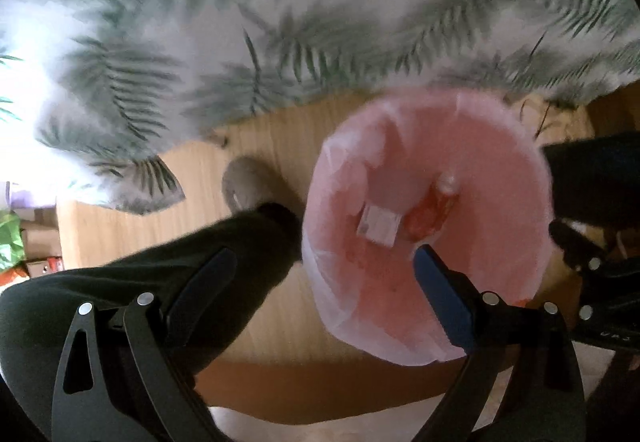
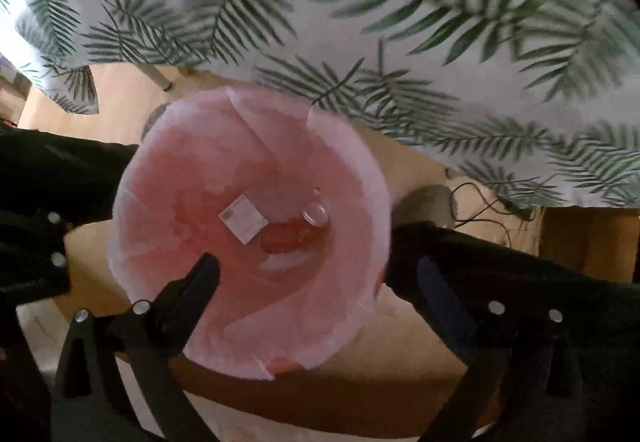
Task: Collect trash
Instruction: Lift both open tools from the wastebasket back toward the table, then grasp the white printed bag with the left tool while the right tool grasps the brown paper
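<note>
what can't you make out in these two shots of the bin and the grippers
- Small white box label: too small and blurred in both views.
- Red wrapper: blurred, brand unreadable in the right wrist view.
- Bin under the pink bag: hidden by the bag in both views.
- Left hand-held gripper and right hand-held gripper: open, bases cut off by the bottom edges.
- Table top: covered by the leaf-print cloth.

Wood floor (image 2: 404,358) is carrying the pink-lined bin (image 2: 360,161), standing upright. A shoe (image 1: 244,183) and a black cable (image 2: 480,201) are lying beside it.
</note>
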`<state>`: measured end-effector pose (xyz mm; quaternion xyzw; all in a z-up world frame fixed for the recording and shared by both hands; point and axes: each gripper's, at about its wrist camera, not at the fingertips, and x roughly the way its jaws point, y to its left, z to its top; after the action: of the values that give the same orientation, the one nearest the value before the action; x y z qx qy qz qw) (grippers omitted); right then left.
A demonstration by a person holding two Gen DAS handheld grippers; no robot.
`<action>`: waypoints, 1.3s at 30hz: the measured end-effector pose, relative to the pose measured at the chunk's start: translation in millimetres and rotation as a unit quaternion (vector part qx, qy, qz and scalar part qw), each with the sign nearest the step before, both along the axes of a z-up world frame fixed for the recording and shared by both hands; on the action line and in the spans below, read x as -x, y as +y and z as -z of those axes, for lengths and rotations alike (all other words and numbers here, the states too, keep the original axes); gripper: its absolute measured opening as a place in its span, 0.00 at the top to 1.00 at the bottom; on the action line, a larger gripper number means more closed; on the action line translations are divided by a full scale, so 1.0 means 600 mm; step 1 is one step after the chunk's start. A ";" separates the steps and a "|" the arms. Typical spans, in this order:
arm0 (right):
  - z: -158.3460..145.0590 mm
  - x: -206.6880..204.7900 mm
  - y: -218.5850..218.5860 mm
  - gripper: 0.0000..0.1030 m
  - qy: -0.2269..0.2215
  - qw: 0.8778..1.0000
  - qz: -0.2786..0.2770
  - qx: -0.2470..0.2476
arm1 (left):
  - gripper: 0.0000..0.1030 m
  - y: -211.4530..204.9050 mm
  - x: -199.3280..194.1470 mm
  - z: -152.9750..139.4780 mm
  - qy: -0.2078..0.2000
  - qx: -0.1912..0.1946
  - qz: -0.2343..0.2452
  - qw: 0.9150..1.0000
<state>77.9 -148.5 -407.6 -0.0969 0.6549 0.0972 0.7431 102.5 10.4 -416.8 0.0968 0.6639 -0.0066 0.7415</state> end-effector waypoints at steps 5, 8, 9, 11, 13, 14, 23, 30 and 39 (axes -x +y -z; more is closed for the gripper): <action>-0.142 0.033 -0.025 0.05 -0.107 0.994 0.003 -0.028 | 0.09 -0.015 0.023 -0.136 -0.098 0.002 0.024 0.995; -0.227 0.050 -0.043 0.05 -0.161 0.985 0.012 -0.053 | 0.09 -0.016 0.036 -0.239 -0.165 0.018 0.028 0.986; -0.255 0.054 -0.050 0.05 -0.180 0.982 0.014 -0.059 | 0.09 -0.018 0.041 -0.281 -0.195 0.022 0.031 0.980; -0.328 0.058 -0.064 0.05 -0.226 0.971 0.020 -0.079 | 0.09 -0.024 0.039 -0.346 -0.237 0.024 0.040 0.970; -0.392 0.055 -0.072 0.05 -0.270 0.959 0.024 -0.089 | 0.09 -0.027 0.032 -0.412 -0.280 0.028 0.047 0.958; -0.418 0.053 -0.075 0.05 -0.287 0.953 0.023 -0.092 | 0.09 -0.029 0.025 -0.443 -0.297 0.032 0.050 0.953; -0.581 -0.012 -0.092 0.05 -0.406 0.910 0.021 -0.081 | 0.06 -0.011 -0.109 -0.612 -0.372 0.064 0.036 0.925; -0.606 -0.055 -0.095 0.05 -0.420 0.904 0.022 -0.082 | 0.06 0.007 -0.237 -0.623 -0.361 0.083 0.011 0.929; -0.591 -0.078 -0.087 0.05 -0.409 0.909 0.017 -0.081 | 0.06 0.002 -0.317 -0.593 -0.337 0.088 0.013 0.937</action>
<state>124.8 -200.9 -53.2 -0.0565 0.2849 0.0893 0.9527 292.5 11.6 -61.3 0.0365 0.3705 -0.0416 0.9272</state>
